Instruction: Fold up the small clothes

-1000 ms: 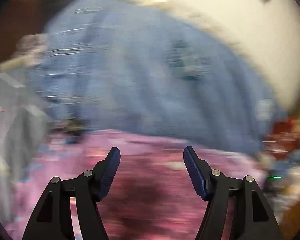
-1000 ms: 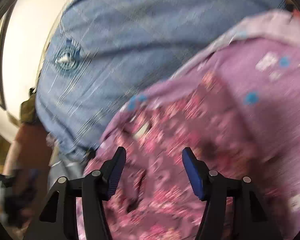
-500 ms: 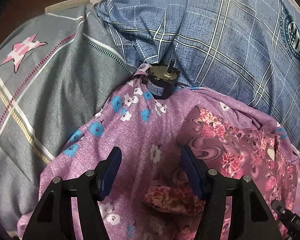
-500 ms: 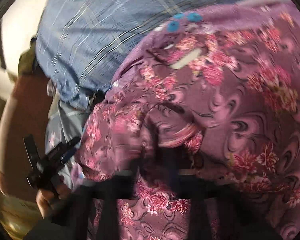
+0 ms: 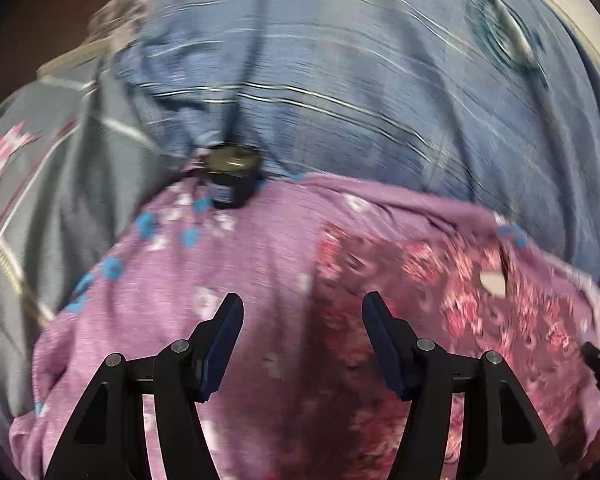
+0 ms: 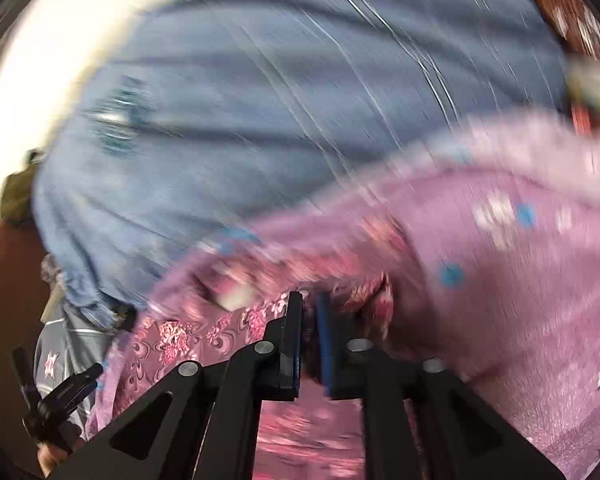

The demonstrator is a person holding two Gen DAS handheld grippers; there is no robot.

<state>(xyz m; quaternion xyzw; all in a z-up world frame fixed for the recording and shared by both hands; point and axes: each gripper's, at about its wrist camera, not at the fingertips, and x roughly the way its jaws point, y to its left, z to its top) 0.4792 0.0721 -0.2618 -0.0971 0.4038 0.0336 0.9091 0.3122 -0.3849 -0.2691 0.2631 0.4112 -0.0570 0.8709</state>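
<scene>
A dark pink floral garment (image 5: pixel 440 280) lies on a lilac flowered cloth (image 5: pixel 236 264) spread over the bed. My left gripper (image 5: pixel 302 316) is open and empty, hovering just above the cloth at the garment's left edge. My right gripper (image 6: pixel 308 308) is shut on an edge of the floral garment (image 6: pixel 188 336) and lifts it off the lilac cloth (image 6: pixel 520 280). Both views are blurred by motion.
A blue plaid bedsheet (image 5: pixel 360 80) covers the far side of the bed. A grey star-print cover (image 5: pixel 40 168) lies at the left. A small dark round device (image 5: pixel 232 180) sits at the lilac cloth's far edge. The other gripper shows at lower left in the right wrist view (image 6: pixel 56 404).
My right gripper has closed on the floral garment's edge and pulled it up. My left gripper stayed open and shifted slightly over the cloth.
</scene>
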